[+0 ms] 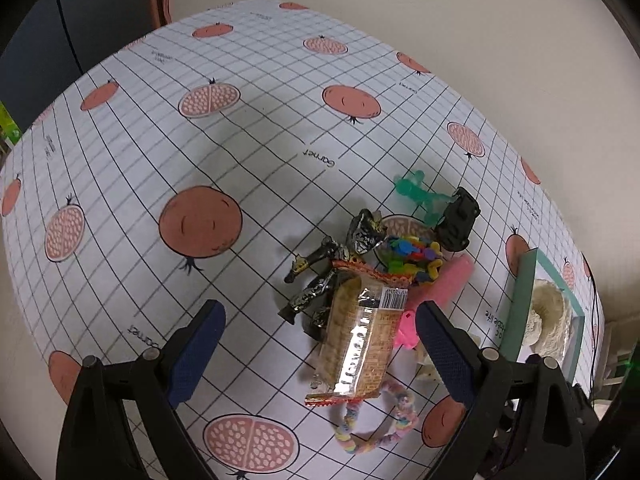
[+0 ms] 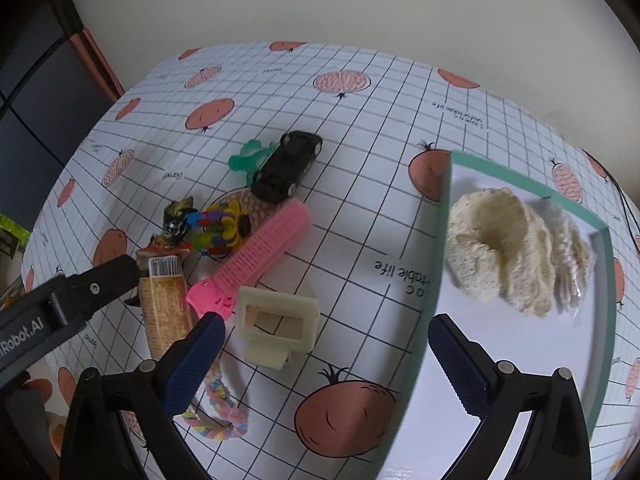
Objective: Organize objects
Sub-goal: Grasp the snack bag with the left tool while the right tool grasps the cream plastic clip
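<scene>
Looking along the left claw [image 1: 316, 344] from its wrist camera: the blue-padded fingers [image 1: 192, 356] stand wide apart with nothing gripped between them. They hover above the surface [image 1: 160, 152], which is covered by a white grid-pattern cloth printed with pomegranates. A heap of small objects lies ahead, toward the right. Nearest is a clear cracker packet [image 1: 360, 340] with a barcode label; it overlaps several black-and-gold candy wrappers [image 1: 320, 280] on its left and a pastel candy bracelet [image 1: 376, 420] at its near end. A pink comb [image 1: 440, 284] runs just right of the packet. Beyond it sits a cluster of multicoloured plastic pieces [image 1: 412, 256], then a black toy car [image 1: 458, 216] touching a translucent green toy figure [image 1: 420, 196]. At far right, a white tray with a teal rim [image 1: 520, 300] holds a cream knitted item [image 1: 548, 312].

Right wrist view: the right claw [image 2: 324, 360] is also spread wide, empty, one finger [image 2: 192, 364] over the cloth and the other [image 2: 460, 364] over the tray [image 2: 444, 240]. The knitted item [image 2: 512, 256] lies inside the tray, apart from both fingers. A cream plastic rectangular clip [image 2: 276, 324] lies on the surface between the fingers, just beside the pink comb [image 2: 264, 252]. The black car [image 2: 288, 164] stands farther off, the green figure [image 2: 248, 156] behind it. The other claw's dark tip [image 2: 104, 276] enters from the left, close over the cracker packet [image 2: 164, 308]; contact cannot be judged. The bracelet [image 2: 220, 412] lies under the near finger.
</scene>
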